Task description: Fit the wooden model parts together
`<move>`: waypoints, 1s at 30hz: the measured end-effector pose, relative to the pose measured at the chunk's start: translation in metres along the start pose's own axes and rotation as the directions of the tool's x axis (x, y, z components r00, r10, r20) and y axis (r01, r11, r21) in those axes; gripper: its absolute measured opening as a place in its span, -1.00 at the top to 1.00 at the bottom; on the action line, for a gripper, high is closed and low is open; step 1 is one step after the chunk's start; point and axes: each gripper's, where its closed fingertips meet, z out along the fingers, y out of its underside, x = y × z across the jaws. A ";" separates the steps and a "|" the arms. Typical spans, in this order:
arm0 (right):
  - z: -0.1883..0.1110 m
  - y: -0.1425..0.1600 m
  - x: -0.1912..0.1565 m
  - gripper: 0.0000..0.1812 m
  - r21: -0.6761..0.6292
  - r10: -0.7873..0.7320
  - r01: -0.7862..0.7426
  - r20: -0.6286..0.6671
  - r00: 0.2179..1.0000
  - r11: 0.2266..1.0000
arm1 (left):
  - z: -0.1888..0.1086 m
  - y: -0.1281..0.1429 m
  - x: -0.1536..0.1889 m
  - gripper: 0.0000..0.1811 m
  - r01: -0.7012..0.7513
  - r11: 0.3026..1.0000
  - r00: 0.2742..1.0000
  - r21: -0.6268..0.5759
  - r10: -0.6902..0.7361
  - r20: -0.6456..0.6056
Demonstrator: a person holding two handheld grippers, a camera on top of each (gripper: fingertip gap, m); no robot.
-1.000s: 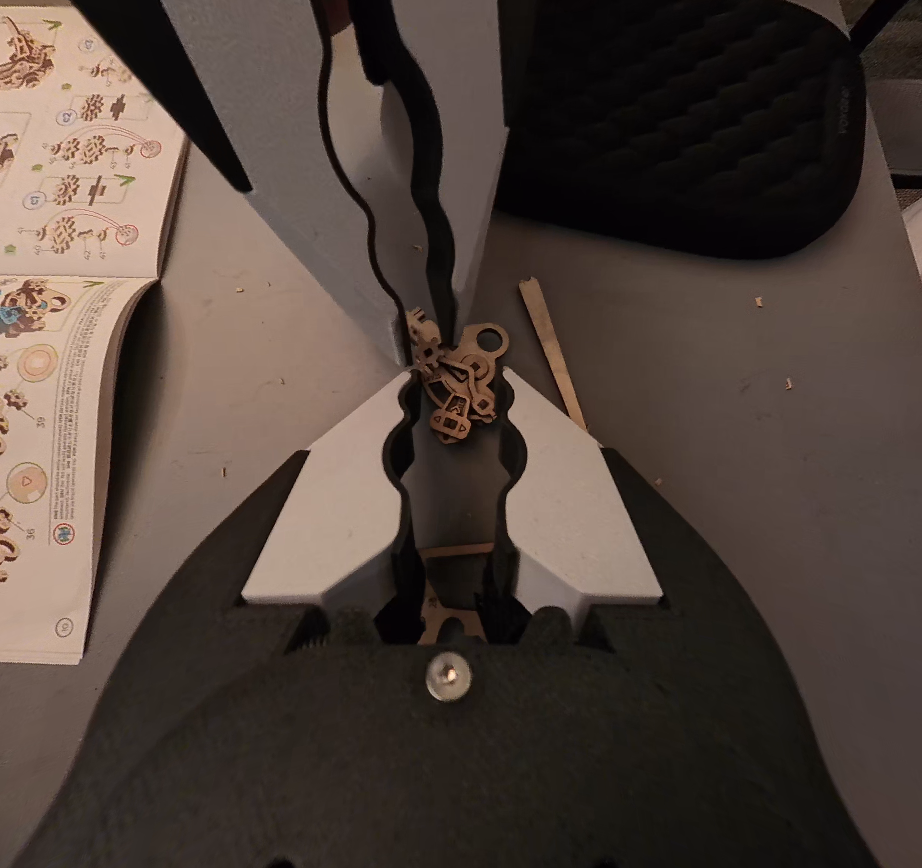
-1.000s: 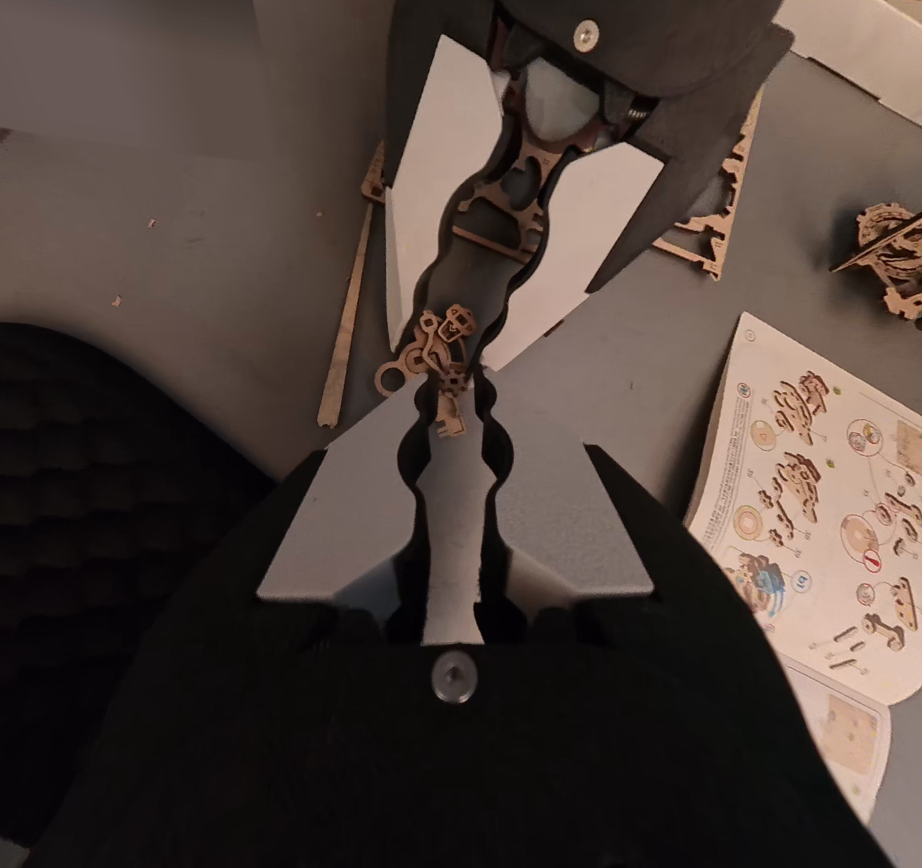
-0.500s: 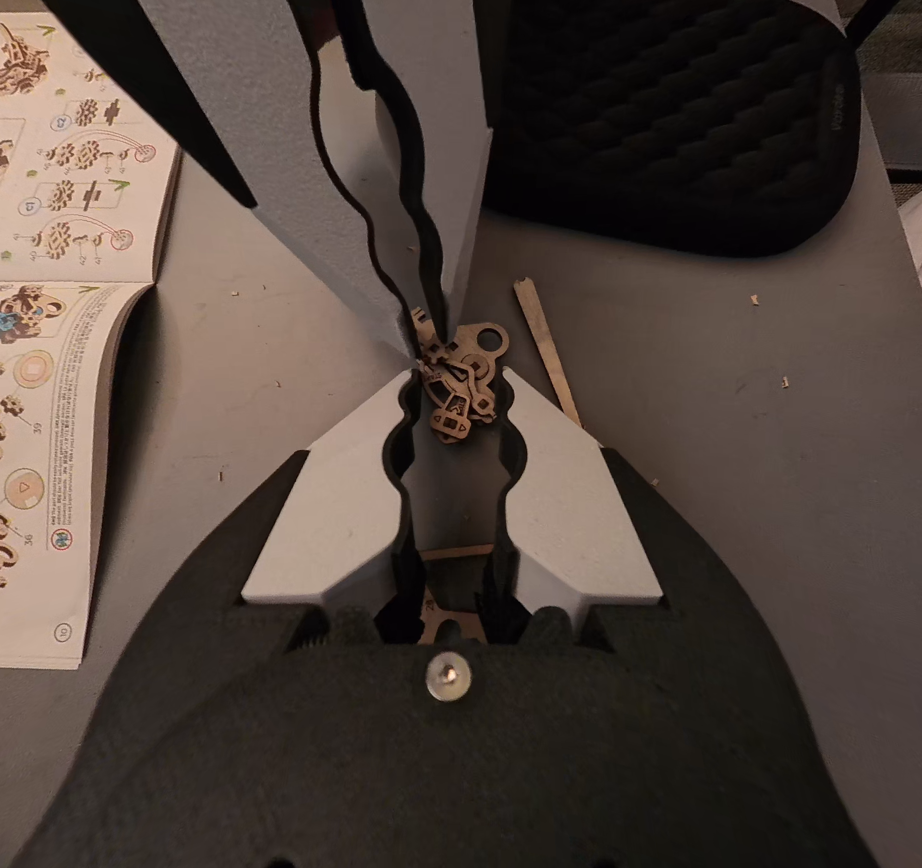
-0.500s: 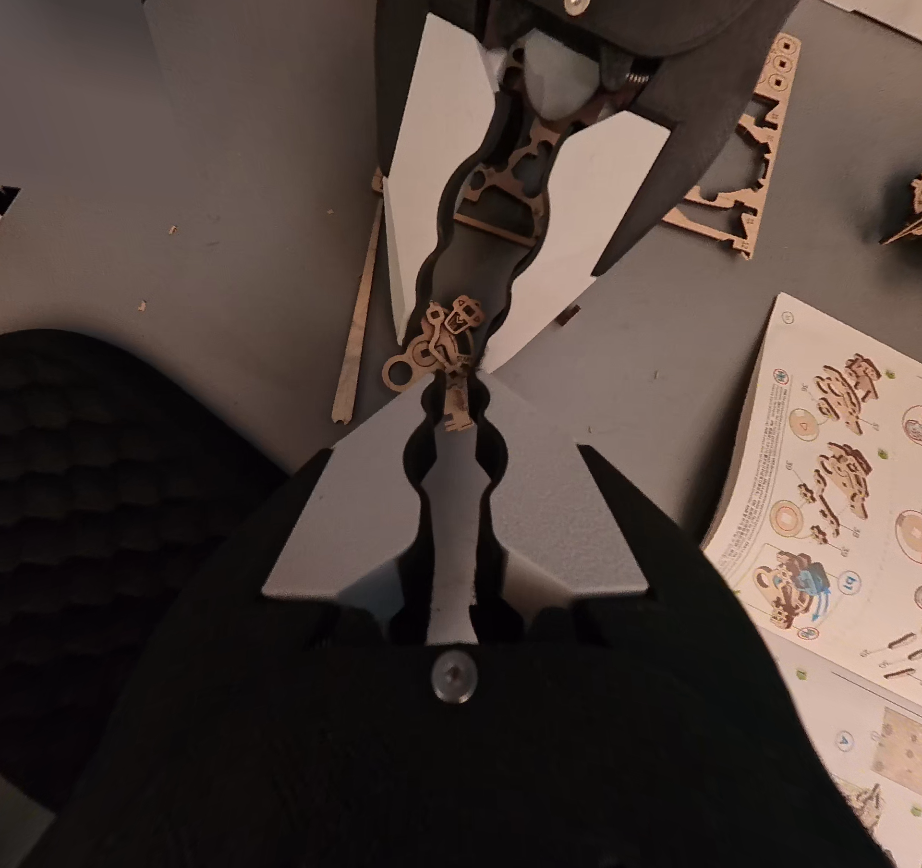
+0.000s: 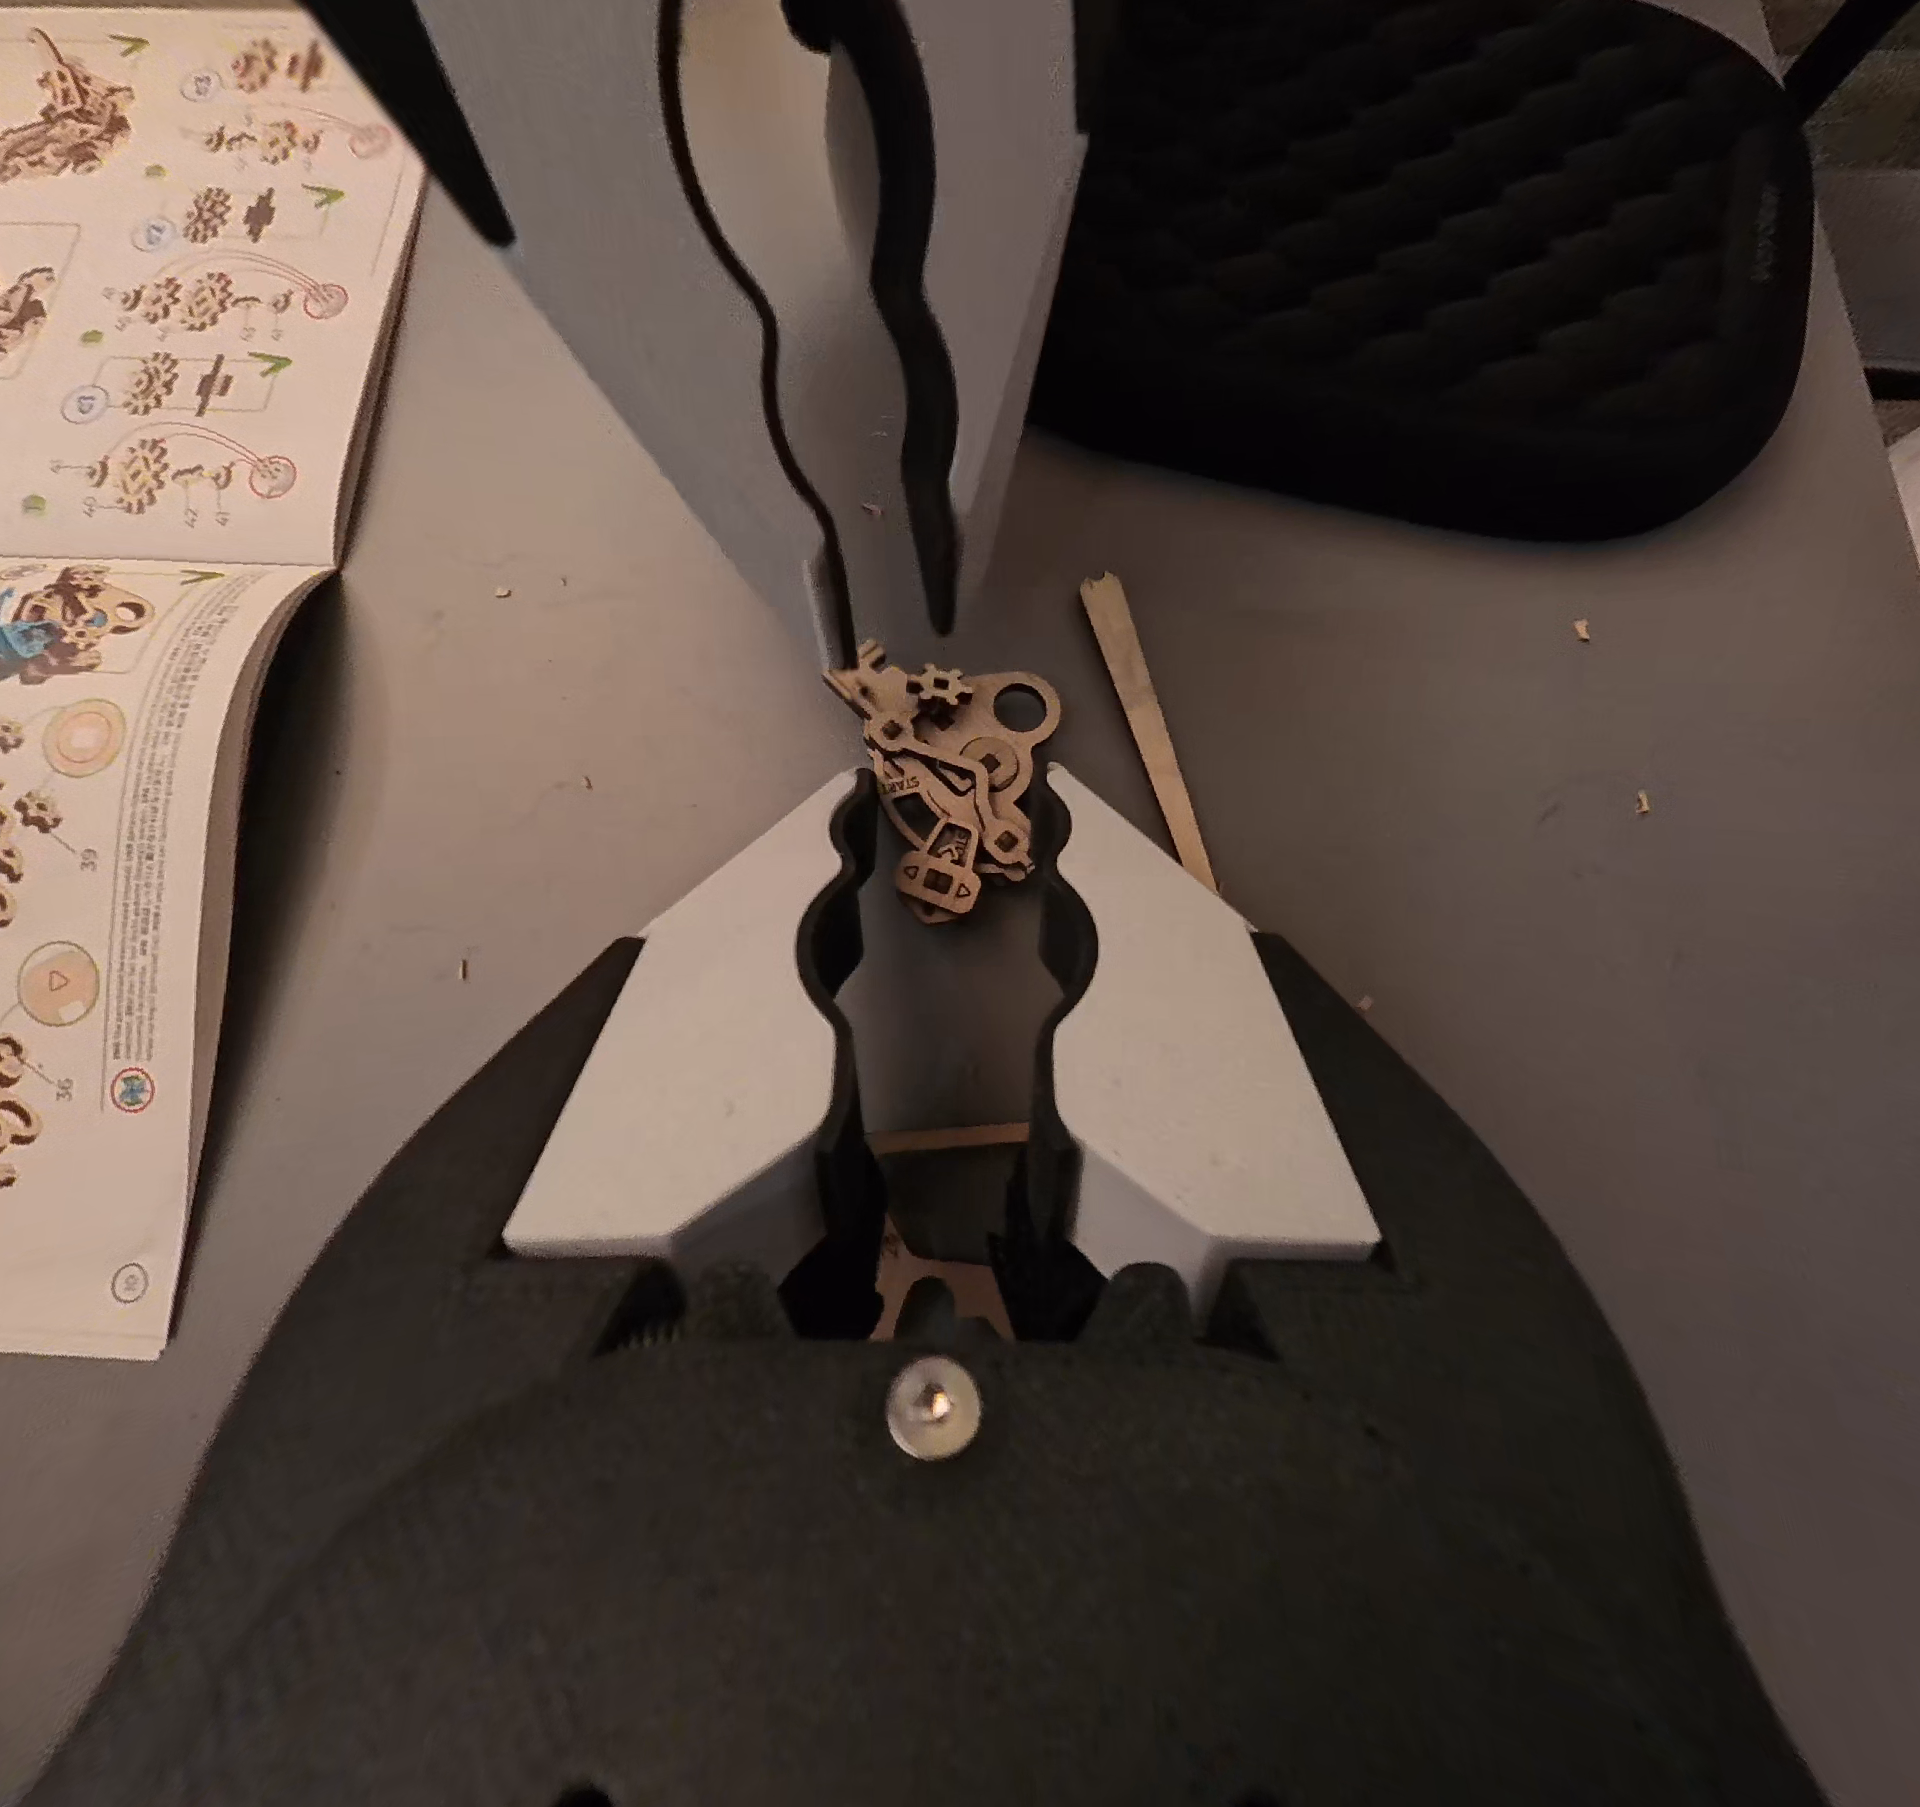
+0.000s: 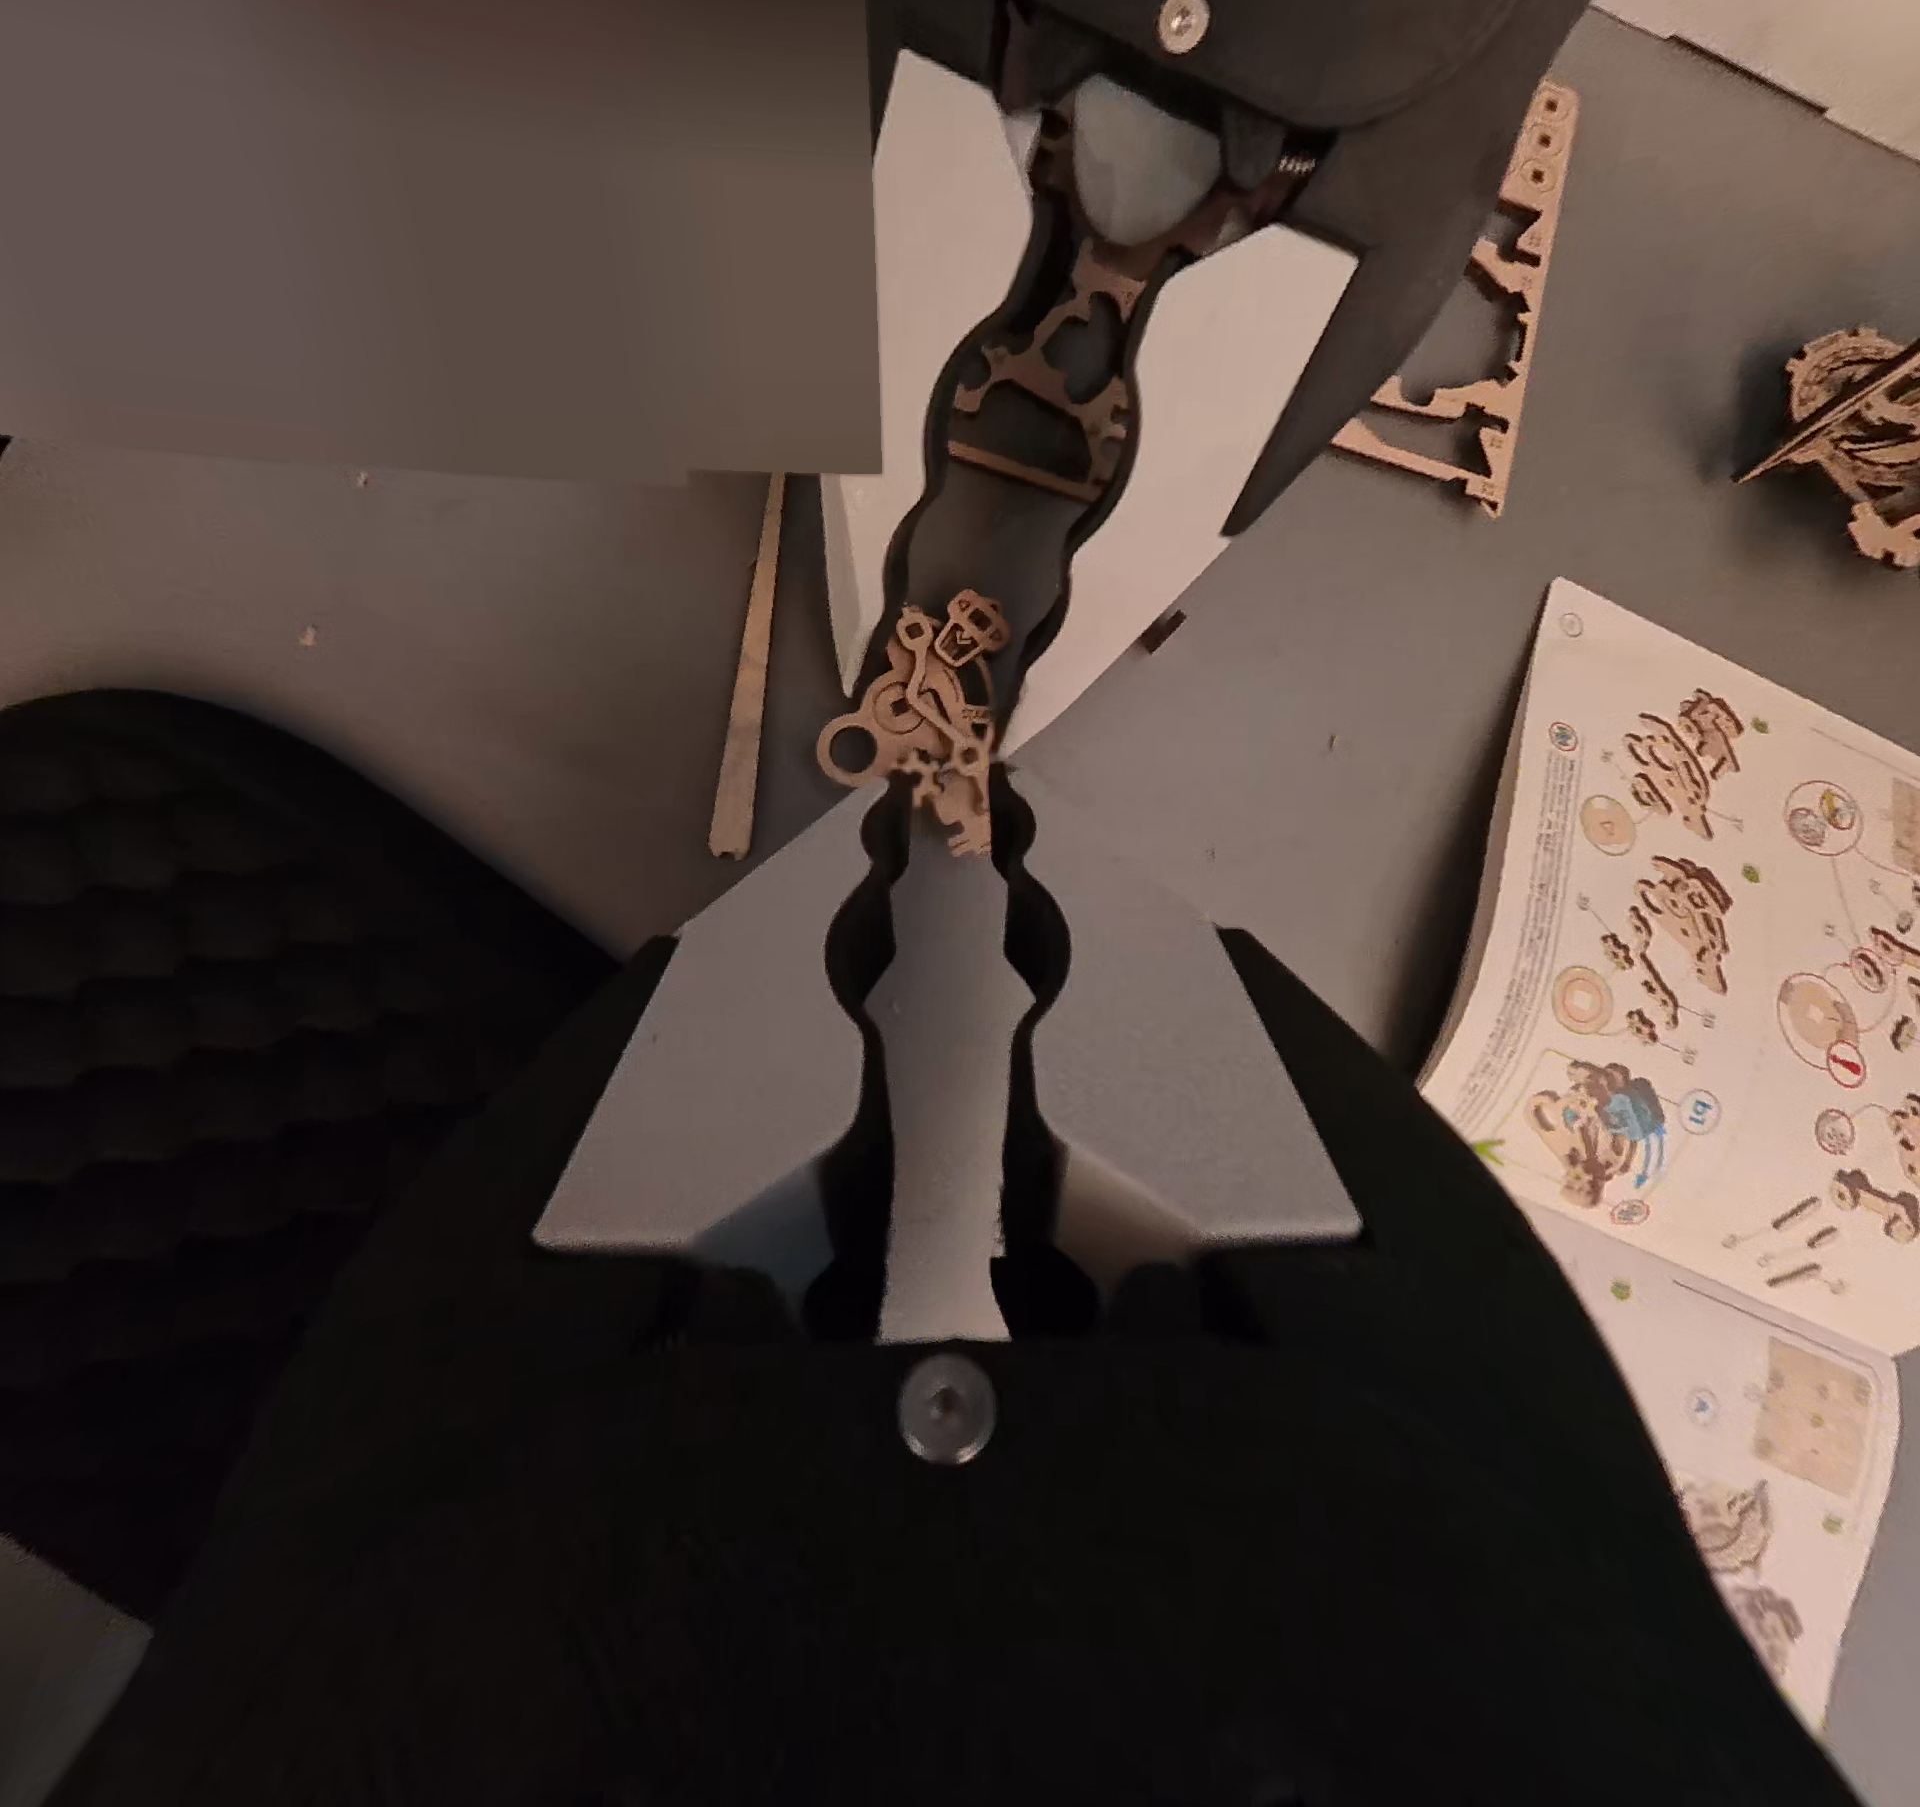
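Note:
A small flat wooden assembly [image 5: 951, 781] with a ring lug and a little gear [image 5: 935, 689] hangs above the grey table [image 5: 1455, 926]. My left gripper [image 5: 954, 778] is shut on it at the fingertips. My right gripper [image 5: 885, 623] faces it from the far side, jaws slightly apart, tips just short of the assembly's upper end. In the right wrist view the assembly [image 6: 914, 708] sits in the left gripper [image 6: 935, 708], and its notched end [image 6: 956, 817] lies between the tips of my right gripper [image 6: 943, 786].
An open instruction booklet [image 5: 156, 614] lies left, also in the right wrist view [image 6: 1714, 926]. A black cushion [image 5: 1403, 251] lies beyond. A thin wooden strip [image 5: 1143, 718] lies beside the grippers. A cut-out part sheet [image 6: 1475, 386] and a partly built model [image 6: 1849, 427] lie on the table. Left and right tips are no more than a few centimetres apart.
The right gripper's jaws have widened a little and its tips have drawn back from the assembly's end. The left gripper holds the assembly unchanged.

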 end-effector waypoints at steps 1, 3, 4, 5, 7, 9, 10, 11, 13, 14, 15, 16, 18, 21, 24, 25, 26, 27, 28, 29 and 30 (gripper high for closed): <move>-0.001 0.001 -0.001 0.85 0.009 -0.002 0.002 -0.015 1.000 1.000 | 0.000 0.000 0.000 0.69 0.004 1.000 1.000 0.001 -0.004 0.001; -0.002 0.002 -0.003 0.85 0.039 -0.003 0.005 -0.054 0.999 0.999 | -0.001 0.000 -0.001 0.69 0.015 1.000 1.000 0.004 -0.015 0.002; -0.002 0.002 -0.002 0.84 0.047 0.008 -0.004 -0.082 0.997 0.999 | -0.001 0.001 -0.001 0.69 0.022 1.000 1.000 0.005 -0.022 0.006; -0.003 0.001 0.000 0.82 0.055 0.012 -0.005 -0.116 0.993 0.998 | -0.001 0.000 -0.003 0.69 0.032 0.999 0.999 0.006 -0.032 0.015; -0.003 -0.002 0.002 0.75 0.085 0.063 -0.049 -0.166 0.984 0.995 | 0.000 0.000 -0.005 0.69 0.051 0.999 0.998 0.013 -0.052 0.023; -0.005 -0.002 0.007 0.75 0.122 0.143 -0.115 -0.255 0.956 0.986 | 0.000 0.000 -0.009 0.69 0.077 0.997 0.996 0.018 -0.078 0.041; -0.006 0.000 0.007 0.75 0.130 0.176 -0.144 -0.289 0.941 0.981 | 0.000 -0.001 -0.009 0.69 0.086 0.996 0.995 0.017 -0.087 0.047; -0.006 0.001 0.009 0.75 0.146 0.209 -0.169 -0.328 0.921 0.975 | 0.000 -0.001 -0.010 0.69 0.089 0.996 0.995 0.014 -0.090 0.052; 0.001 0.001 0.002 0.76 0.166 0.249 -0.205 -0.324 0.913 0.965 | 0.001 -0.001 -0.010 0.69 0.081 0.997 0.995 0.007 -0.081 0.065; 0.005 0.005 0.001 0.76 0.153 0.254 -0.214 -0.332 0.909 0.965 | 0.001 -0.001 -0.010 0.69 0.077 0.997 0.994 0.004 -0.077 0.073; 0.007 0.007 0.002 0.77 0.142 0.240 -0.202 -0.347 0.907 0.969 | 0.001 -0.001 -0.010 0.69 0.074 0.997 0.994 0.003 -0.074 0.077; 0.005 0.006 0.004 0.78 0.149 0.229 -0.186 -0.372 0.899 0.971 | 0.002 -0.002 -0.010 0.69 0.072 0.997 0.994 0.003 -0.073 0.080; -0.001 -0.001 0.006 0.80 0.196 0.237 -0.172 -0.381 0.894 0.965 | 0.002 -0.002 -0.009 0.69 0.070 0.998 0.994 0.001 -0.070 0.084; 0.001 0.004 0.005 0.83 0.191 0.264 -0.208 -0.343 0.902 0.959 | 0.002 -0.001 -0.009 0.69 0.071 0.997 0.994 -0.002 -0.070 0.088; 0.004 0.009 0.006 0.81 0.152 0.246 -0.206 -0.334 0.910 0.967 | 0.002 -0.002 -0.009 0.69 0.070 0.998 0.994 -0.003 -0.069 0.089; 0.006 0.010 0.005 0.81 0.145 0.240 -0.203 -0.326 0.914 0.968 | 0.002 -0.002 -0.009 0.69 0.071 0.998 0.994 -0.003 -0.070 0.088; 0.007 0.011 0.005 0.81 0.137 0.243 -0.209 -0.326 0.914 0.968 | 0.002 -0.002 -0.009 0.69 0.073 0.997 0.994 -0.002 -0.072 0.087; 0.007 0.012 0.006 0.81 0.134 0.247 -0.213 -0.328 0.912 0.968 | 0.002 -0.002 -0.009 0.69 0.075 0.997 0.993 -0.002 -0.075 0.086; 0.008 0.011 0.006 0.82 0.139 0.244 -0.210 -0.325 0.914 0.968 | 0.002 -0.002 -0.009 0.69 0.075 0.997 0.993 -0.001 -0.075 0.086; 0.008 0.012 0.006 0.82 0.138 0.246 -0.211 -0.323 0.914 0.968 | 0.002 -0.002 -0.009 0.69 0.074 0.997 0.993 -0.002 -0.074 0.087; 0.009 0.013 0.006 0.82 0.134 0.249 -0.217 -0.316 0.915 0.967 | 0.002 -0.002 -0.009 0.69 0.074 0.997 0.993 -0.003 -0.073 0.088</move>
